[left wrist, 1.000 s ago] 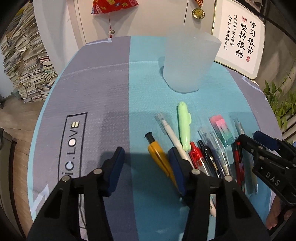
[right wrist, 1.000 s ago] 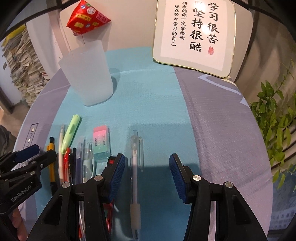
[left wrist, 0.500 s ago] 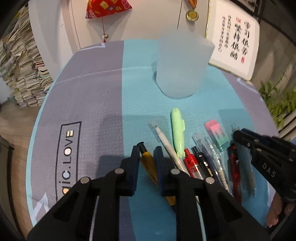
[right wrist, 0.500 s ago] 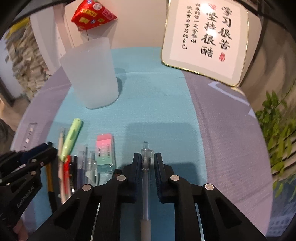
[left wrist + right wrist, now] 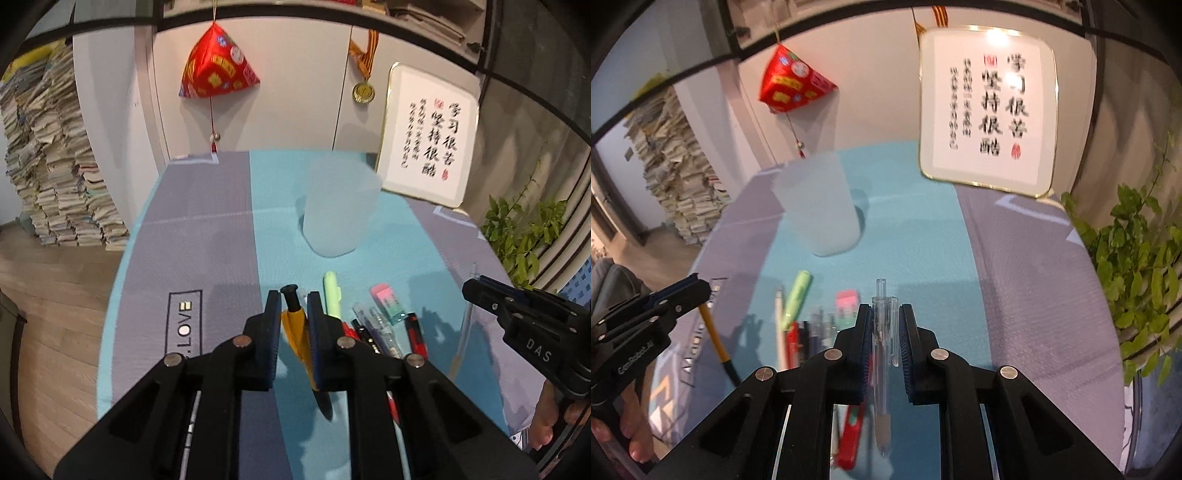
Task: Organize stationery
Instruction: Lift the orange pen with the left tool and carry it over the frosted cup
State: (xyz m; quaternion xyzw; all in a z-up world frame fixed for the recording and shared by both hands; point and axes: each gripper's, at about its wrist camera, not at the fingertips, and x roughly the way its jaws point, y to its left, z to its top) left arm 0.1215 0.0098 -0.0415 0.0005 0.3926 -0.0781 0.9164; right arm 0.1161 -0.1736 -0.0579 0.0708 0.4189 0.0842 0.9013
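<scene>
- Left wrist view showed the left gripper (image 5: 292,308) clamped on a yellow pen (image 5: 295,330), its jaws just closed around the barrel, the black cap end poking out past the fingertips toward the frosted cup (image 5: 340,206).
- Right wrist view showed the right gripper (image 5: 884,321) likewise pinching a clear pen (image 5: 882,332), jaws just closed on it, the pen's long axis running along the fingers with its clicker end forward.
- The cup stood upright beyond both tools, ahead and slightly right of the left gripper, ahead and to the left of the right one; neither hand looked clearly nearer, and both pens appeared to hang clear of the cloth.
- Each pen lay roughly in line with its gripper, so tipping it tip-down over the cup's mouth would likely be the turn that mattered next.
- Remaining stationery lay in a loose row between grippers and cup: a green highlighter (image 5: 332,295), a pink-and-mint eraser (image 5: 386,299) and several dark and red pens.
- A blue-and-grey tablecloth (image 5: 207,229) covered the table; behind it hung a red ornament (image 5: 216,64) and a medal (image 5: 364,91), with a framed calligraphy panel (image 5: 988,107), stacked papers (image 5: 55,158) and a leafy plant (image 5: 1137,258) around.
</scene>
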